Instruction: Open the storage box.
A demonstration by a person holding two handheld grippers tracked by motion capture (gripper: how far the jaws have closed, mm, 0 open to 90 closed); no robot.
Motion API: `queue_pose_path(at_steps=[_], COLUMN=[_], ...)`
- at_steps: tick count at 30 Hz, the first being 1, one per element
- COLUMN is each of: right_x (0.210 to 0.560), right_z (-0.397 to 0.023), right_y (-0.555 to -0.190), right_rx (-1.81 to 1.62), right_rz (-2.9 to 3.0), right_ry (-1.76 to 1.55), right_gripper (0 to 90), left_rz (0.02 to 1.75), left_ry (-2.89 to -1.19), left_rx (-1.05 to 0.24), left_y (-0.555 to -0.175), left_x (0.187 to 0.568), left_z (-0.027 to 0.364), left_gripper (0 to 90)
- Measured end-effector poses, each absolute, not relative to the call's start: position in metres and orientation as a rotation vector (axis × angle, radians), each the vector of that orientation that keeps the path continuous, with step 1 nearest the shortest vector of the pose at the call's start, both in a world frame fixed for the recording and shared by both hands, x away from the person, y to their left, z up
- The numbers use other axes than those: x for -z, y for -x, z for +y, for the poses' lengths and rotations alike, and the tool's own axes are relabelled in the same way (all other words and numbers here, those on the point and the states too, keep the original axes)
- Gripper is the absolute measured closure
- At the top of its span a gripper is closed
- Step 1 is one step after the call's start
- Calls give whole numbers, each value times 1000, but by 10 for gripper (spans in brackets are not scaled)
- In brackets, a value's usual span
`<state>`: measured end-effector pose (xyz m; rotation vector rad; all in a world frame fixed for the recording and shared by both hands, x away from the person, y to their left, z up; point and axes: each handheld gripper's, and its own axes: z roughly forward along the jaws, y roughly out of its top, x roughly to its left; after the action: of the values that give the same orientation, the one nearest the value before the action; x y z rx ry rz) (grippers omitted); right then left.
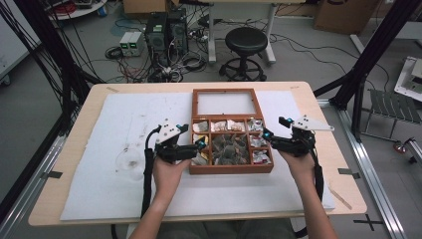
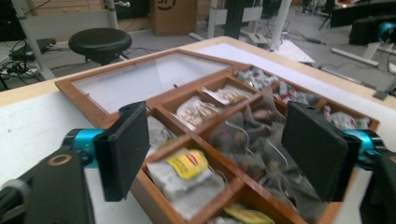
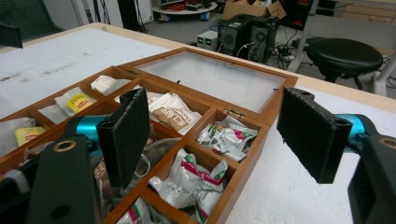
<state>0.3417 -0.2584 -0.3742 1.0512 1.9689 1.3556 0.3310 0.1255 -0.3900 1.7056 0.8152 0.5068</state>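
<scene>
Wooden tea box (image 1: 231, 169) lid open, left claw (image 1: 201, 145), right claw (image 1: 266, 135) agape

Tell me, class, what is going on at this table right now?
A person holds a gripper in each hand on either side of an open wooden tea box lying on a white mat. The lid is folded back flat. The left gripper and right gripper both have open jaws with nothing between them. The compartments hold tea bags and sachets.
</scene>
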Motion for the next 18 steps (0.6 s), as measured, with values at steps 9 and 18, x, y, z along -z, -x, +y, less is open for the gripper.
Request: queue_pose_path(at_steps=[9, 18], right_x=[376, 373], right_z=[-265, -268], right_y=[-324, -315], right_rx=[-1360, -1339], right_rz=[1967, 1955], right_ry=[-1058, -1051], right_gripper=[225, 224], left_rz=[771, 778], left_ry=[-1706, -1696], left_rx=[-554, -538], left_y=[-301, -298], left_x=[398, 397], left_z=[138, 145], left_gripper=[224, 224])
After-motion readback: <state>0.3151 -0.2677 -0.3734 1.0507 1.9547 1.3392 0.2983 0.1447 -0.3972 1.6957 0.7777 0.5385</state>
